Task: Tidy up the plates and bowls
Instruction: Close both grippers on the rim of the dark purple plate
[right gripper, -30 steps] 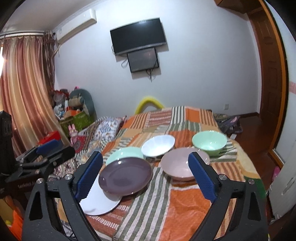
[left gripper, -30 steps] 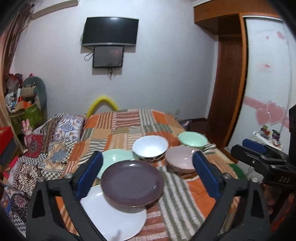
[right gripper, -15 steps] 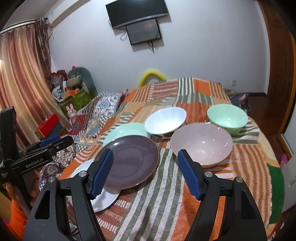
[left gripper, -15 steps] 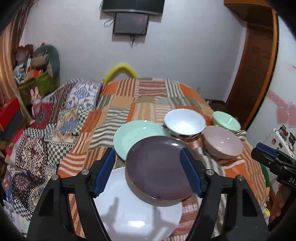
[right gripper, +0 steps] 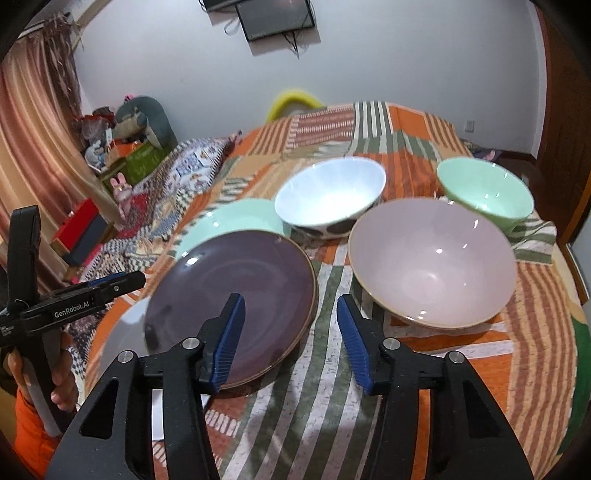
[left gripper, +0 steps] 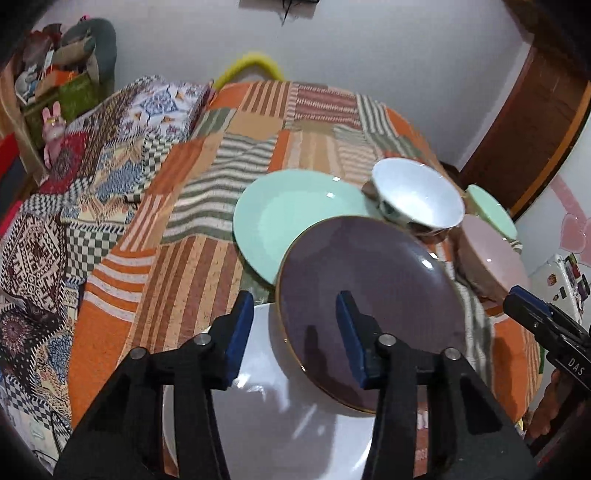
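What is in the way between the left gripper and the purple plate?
Nothing visible. The left gripper has been closing its jaws, and the near rim of the purple plate sits right in front of them with no dish in between. The plate leans on the white plate and overlaps the green plate.

a patchwork cloth [right gripper: 406, 147] with orange, green and striped squares is covering the table. a yellow curved thing [right gripper: 293, 96] is standing behind its far edge. a dark screen [right gripper: 275, 16] is hanging on the white wall. a pink toy rabbit [left gripper: 51, 127] is sitting at the left, and a curtain [right gripper: 33, 122] is hanging there.
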A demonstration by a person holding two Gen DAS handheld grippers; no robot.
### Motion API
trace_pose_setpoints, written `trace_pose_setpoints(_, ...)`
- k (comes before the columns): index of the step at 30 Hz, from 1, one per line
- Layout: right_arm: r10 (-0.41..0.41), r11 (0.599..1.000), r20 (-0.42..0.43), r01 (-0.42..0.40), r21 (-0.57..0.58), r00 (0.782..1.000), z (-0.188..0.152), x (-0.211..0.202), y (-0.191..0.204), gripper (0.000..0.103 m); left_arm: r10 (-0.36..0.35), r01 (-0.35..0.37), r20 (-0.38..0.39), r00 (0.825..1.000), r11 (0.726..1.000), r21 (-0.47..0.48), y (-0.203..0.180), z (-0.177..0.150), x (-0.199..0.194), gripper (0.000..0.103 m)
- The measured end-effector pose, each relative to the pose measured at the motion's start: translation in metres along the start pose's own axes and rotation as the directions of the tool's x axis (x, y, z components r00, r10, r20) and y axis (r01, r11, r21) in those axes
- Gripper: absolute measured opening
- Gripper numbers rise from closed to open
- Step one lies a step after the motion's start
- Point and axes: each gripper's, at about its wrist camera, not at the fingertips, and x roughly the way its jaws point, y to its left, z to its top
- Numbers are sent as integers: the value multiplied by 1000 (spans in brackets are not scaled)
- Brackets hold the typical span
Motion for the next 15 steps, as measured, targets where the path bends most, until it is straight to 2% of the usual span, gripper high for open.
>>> trace_pose_setpoints(5,-13,1000,-52,14,19,999,-3,19,-5,37,10,-10,-5,1000,1000,-2,3,2,13,38)
trace_pose_setpoints(9,-10,999,-90,13,35,996,-4,30,-9,28,-2,2,-25,1000,1000,-3,4,4,23,28)
trace_pose_setpoints(15,-7,999,-126,14,51,992,-6,40,-12,26,-8,8,-50,999,1000,-3,5,6,34,22)
